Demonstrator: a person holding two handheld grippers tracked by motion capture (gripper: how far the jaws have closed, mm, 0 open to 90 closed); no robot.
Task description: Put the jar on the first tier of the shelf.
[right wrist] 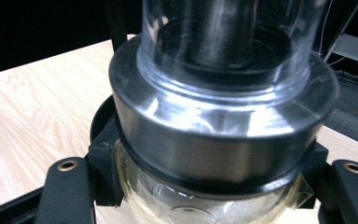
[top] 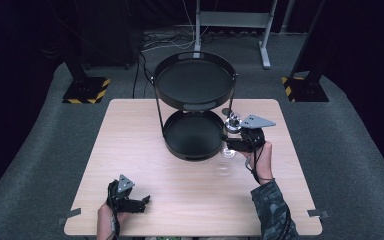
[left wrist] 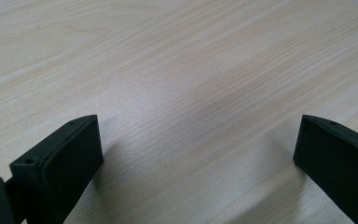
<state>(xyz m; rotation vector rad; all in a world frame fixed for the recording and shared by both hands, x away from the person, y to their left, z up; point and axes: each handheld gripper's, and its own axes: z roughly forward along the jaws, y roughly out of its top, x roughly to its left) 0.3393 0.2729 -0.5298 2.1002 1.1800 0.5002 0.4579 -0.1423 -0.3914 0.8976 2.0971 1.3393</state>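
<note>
Right tongs clamp glass jar below its steel collar, lifting it toward rack; left tongs rest wide open, empty, on surface.

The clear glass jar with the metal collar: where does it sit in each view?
High view: clear glass jar with metal collar, right of centre, in the right gripper, beside the black two-tier round tray stand.
Right gripper view: centre.
Shared landmark: the light wooden table.
</note>
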